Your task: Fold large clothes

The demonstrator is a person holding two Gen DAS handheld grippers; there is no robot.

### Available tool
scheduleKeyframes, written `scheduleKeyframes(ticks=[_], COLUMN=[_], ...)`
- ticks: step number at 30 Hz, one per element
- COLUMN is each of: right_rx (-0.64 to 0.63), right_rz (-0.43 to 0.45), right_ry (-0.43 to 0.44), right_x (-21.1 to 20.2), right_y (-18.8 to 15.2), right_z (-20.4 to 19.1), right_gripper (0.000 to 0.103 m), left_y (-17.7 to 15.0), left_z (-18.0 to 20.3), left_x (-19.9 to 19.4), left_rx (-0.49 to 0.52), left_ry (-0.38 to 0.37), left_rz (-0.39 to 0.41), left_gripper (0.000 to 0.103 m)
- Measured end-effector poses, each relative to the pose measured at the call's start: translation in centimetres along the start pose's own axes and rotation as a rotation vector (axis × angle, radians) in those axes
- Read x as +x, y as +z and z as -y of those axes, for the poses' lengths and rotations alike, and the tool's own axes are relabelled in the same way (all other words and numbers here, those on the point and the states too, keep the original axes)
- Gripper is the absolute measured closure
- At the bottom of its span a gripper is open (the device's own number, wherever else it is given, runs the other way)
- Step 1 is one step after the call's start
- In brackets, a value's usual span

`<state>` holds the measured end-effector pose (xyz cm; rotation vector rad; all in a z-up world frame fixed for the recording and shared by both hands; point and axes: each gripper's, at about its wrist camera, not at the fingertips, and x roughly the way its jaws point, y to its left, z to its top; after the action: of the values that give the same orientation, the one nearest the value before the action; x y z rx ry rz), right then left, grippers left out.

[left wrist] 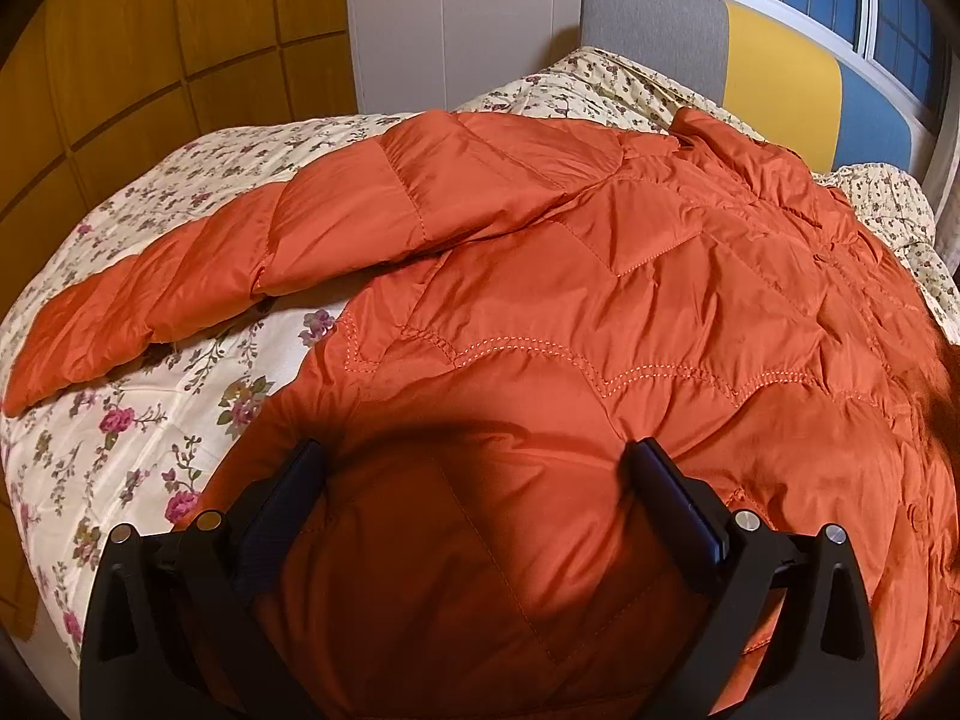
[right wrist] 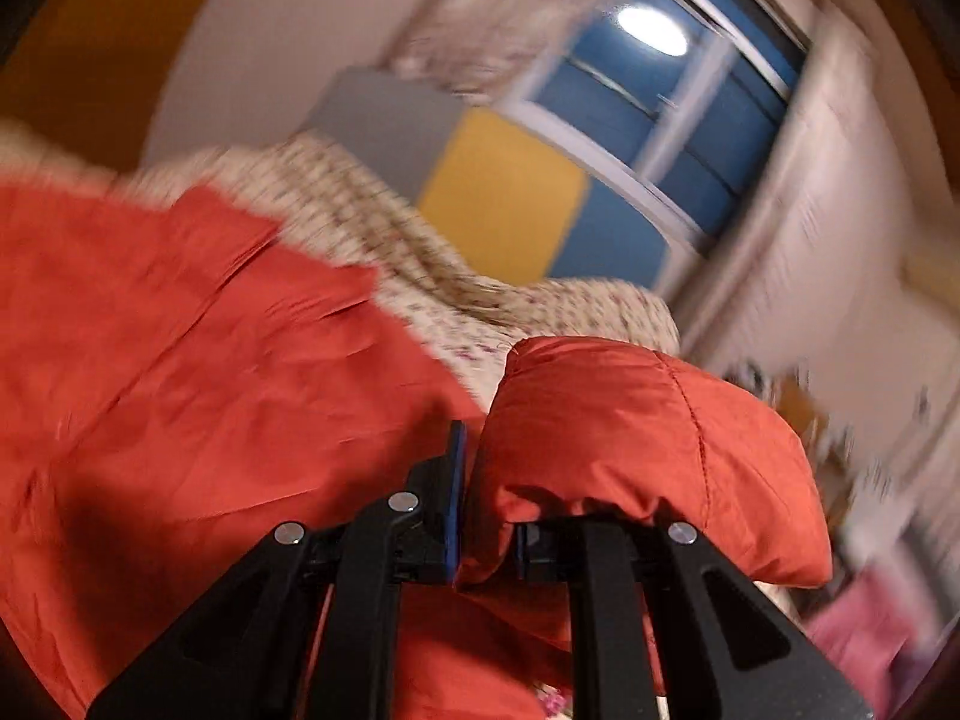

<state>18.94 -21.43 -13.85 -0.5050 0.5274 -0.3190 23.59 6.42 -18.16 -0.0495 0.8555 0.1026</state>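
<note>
A floral-covered bed (left wrist: 198,372) carries the orange quilted jacket (left wrist: 600,312), which lies spread over most of it, reaching toward the headboard (left wrist: 654,18) end. One sleeve (left wrist: 180,288) lies outstretched toward the bed's left edge, not yet folded in. The left gripper (left wrist: 474,468) hovers spread wide over the jacket's near hem, holding nothing. The right gripper (right wrist: 486,480) is clamped on a puffy fold of jacket, probably the other sleeve, lifted off the bed. Folding looks barely begun; sleeves and body remain.
</note>
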Motion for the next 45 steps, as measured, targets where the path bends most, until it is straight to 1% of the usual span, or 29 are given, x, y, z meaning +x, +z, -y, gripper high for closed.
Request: scheduleKeyframes(ticks=[3,4,6,7,10,14,17,19,21,22,23,24,26,28,29,30,31,32,34,35,37,39,40,41,42,43,44,45], right_rx=[-0.193,-0.275,-0.373,-0.429,-0.508,-0.566,-0.649,-0.752,-0.861,-0.911,-0.943,-0.942,-0.897,-0.83,-0.804,-0.759,-0.672,-0.603,-0.393,-0.322,-0.105,0.081,0.158,0.267,0.352,0.451,0.507,0.57], right_rz=[0.027,0.033,0.048,0.077,0.144,0.176,0.211,0.21,0.24,0.241,0.234,0.227,0.214,0.19,0.187,0.195,0.204,0.201,0.137,0.113,0.067,0.022,0.0,-0.029,-0.056,-0.093,-0.112,-0.137], right_ry=[0.019,0.026,0.031,0.031,0.023,0.002,-0.003,-0.007,-0.03,-0.038,-0.04,-0.036,-0.028,-0.029,-0.028,-0.028,-0.006,0.041,0.218,0.269,0.411,0.491,0.511,0.524,0.508,0.47,0.458,0.446], right_x=[1.2,1.4,2.1,2.0,2.1,2.9,3.3,3.5,3.5,3.7,4.1,4.5,5.2,6.0,6.0,5.9,5.6,5.1,5.0,5.3,6.5,8.2,8.8,10.2,11.0,13.2,14.5,16.1], right_y=[-0.6,-1.1,-2.0,-2.6,-3.3,-3.5,-3.5,-3.2,-3.2,-3.1,-2.8,-2.6,-1.9,-0.9,-0.5,0.2,1.3,1.9,3.8,4.6,5.5,6.2,6.4,6.4,5.9,6.0,6.2,6.2], right_z=[-4.1,-5.8,-7.9,-9.0,-10.2,-11.0,-11.8,-12.6,-13.6,-13.9,-14.0,-13.8,-13.1,-12.0,-11.4,-10.4,-8.6,-7.2,-2.8,-1.4,3.1,6.7,7.9,10.0,11.3,13.2,14.9,16.4], right_gripper=[0.093,0.093,0.093,0.093,0.093,0.092,0.092,0.092,0.092,0.092,0.092,0.092,0.091,0.084,0.069,0.046,0.035,0.025,0.025,0.025,0.03,0.041,0.043,0.047,0.052,0.055,0.06,0.062], left_y=[0.0,0.0,0.0,0.0,0.0,0.0,0.0,0.0,0.1,0.1,0.2,0.1,0.1,0.3,0.3,0.6,0.8,1.0,1.6,2.2,3.1,4.1,4.6,5.3,5.6,6.0,6.3,6.7], left_z=[0.0,0.0,0.0,0.0,0.0,0.0,0.0,0.1,0.1,0.2,0.2,0.2,0.2,0.3,0.4,0.5,0.5,0.5,0.7,1.2,2.5,4.7,6.0,7.9,8.9,10.2,11.3,12.4], left_x=[0.0,0.0,0.0,0.0,0.0,0.0,0.0,0.0,0.0,0.0,0.1,0.0,0.0,-0.1,-0.2,-0.4,-0.7,-1.2,-2.9,-4.2,-5.7,-6.5,-6.4,-5.9,-5.3,-4.5,-3.5,-2.3], left_rx=[0.0,0.0,0.0,0.0,0.001,0.0,0.002,0.003,0.004,0.005,0.005,0.005,0.007,0.012,0.016,0.021,0.017,0.007,-0.029,-0.047,-0.044,-0.007,0.02,0.064,0.092,0.122,0.146,0.172], left_ry=[0.0,0.0,0.0,0.0,0.001,0.001,0.003,0.005,0.006,0.007,0.007,0.008,0.009,0.015,0.019,0.025,0.028,0.019,-0.04,-0.072,-0.109,-0.147,-0.166,-0.181,-0.186,-0.187,-0.178,-0.156], left_rz=[0.0,0.001,0.0,0.001,0.001,0.001,0.001,0.001,0.001,0.0,0.0,0.0,-0.002,-0.011,-0.015,-0.02,-0.021,-0.015,0.032,0.073,0.127,0.159,0.159,0.151,0.143,0.13,0.121,0.11], left_gripper=[0.003,0.003,0.003,0.003,0.003,0.003,0.003,0.003,0.003,0.003,0.003,0.003,0.003,0.003,0.003,0.003,0.003,0.003,0.003,0.003,0.003,0.003,0.003,0.003,0.003,0.003,0.003,0.003])
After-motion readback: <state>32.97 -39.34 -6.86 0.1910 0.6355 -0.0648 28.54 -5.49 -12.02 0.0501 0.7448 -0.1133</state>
